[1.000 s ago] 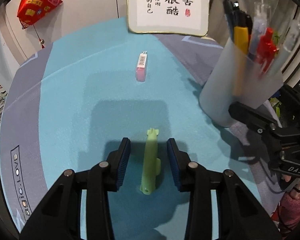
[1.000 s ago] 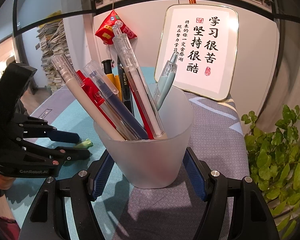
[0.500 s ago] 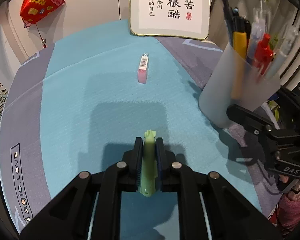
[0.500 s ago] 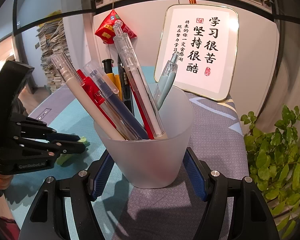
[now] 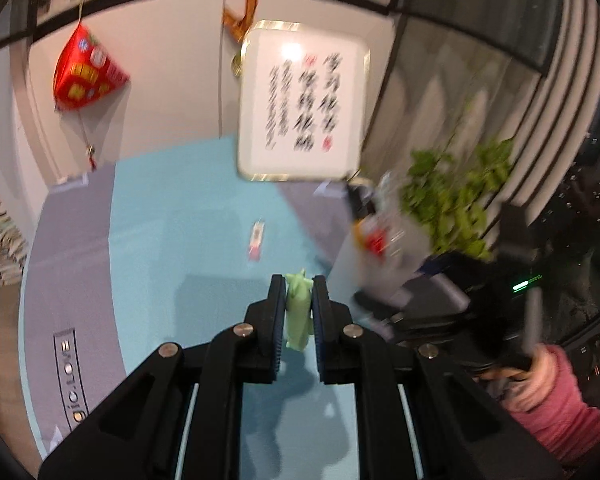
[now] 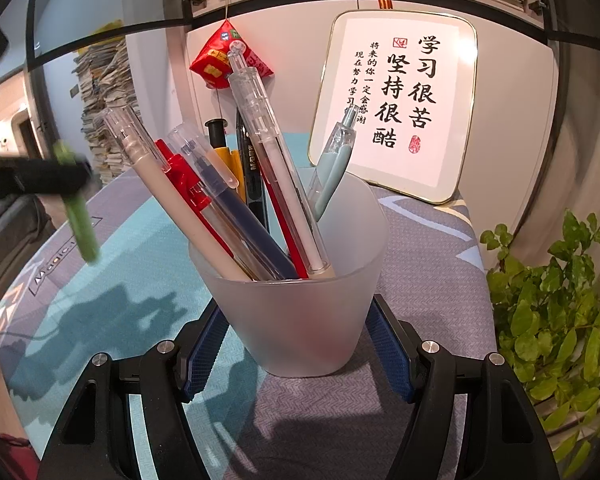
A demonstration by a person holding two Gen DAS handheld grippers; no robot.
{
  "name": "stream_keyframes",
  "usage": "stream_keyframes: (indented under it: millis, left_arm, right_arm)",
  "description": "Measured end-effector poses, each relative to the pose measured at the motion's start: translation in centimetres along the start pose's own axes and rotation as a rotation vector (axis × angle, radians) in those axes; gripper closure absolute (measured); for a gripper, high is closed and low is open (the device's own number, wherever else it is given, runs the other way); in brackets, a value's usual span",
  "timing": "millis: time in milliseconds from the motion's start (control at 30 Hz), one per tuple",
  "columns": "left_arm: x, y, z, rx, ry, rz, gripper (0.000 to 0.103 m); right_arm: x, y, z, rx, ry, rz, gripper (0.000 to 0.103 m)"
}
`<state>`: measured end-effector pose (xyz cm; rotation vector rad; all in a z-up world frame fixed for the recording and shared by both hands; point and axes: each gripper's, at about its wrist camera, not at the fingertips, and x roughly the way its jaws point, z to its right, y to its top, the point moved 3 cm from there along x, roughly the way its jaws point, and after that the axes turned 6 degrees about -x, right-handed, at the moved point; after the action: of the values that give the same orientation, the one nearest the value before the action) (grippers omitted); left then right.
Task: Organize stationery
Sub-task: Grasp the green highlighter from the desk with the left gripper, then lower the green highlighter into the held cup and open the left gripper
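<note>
My left gripper [image 5: 299, 280] is shut on a light green pen-like piece [image 5: 298, 312], held clear above the blue mat [image 5: 172, 248]. The right wrist view shows that same green piece [image 6: 80, 220] hanging from the left gripper [image 6: 60, 176] at the far left, blurred. My right gripper [image 6: 292, 320] is shut on a frosted plastic cup [image 6: 300, 304] that stands on the mat and holds several pens [image 6: 260, 152]. The cup [image 5: 376, 248] appears blurred to the right in the left wrist view. A pink eraser [image 5: 256, 240] with a barcode label lies on the mat further back.
A framed calligraphy board [image 6: 400, 104] leans on the wall behind the cup. A leafy green plant [image 6: 560, 304] stands at the right. A red pyramid ornament [image 5: 84, 72] hangs on the wall. Paper stacks [image 6: 104, 108] rise at the left. A pink sleeve [image 5: 556, 412] is at lower right.
The left gripper closed on the green piece lying on the mat, then lifted it well off the surface. The right gripper and the cup have stayed put.
</note>
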<state>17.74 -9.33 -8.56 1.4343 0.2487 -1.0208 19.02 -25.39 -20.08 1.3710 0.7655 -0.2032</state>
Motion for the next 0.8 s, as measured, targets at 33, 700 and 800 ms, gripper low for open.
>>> stream_keyframes:
  millis: [33, 700, 800]
  left_arm:
    - [-0.7, 0.5, 0.6, 0.004, -0.023, 0.013, 0.092]
    - [3.6, 3.7, 7.2, 0.102, -0.155, -0.005, 0.092]
    - [4.1, 3.7, 6.9, 0.090, -0.157, -0.011, 0.092]
  right_arm:
    - [0.0, 0.0, 0.0, 0.001, 0.001, -0.001, 0.032]
    - [-0.1, 0.4, 0.1, 0.006, 0.008, 0.004, 0.032]
    - [-0.1, 0.4, 0.1, 0.008, 0.010, 0.003, 0.032]
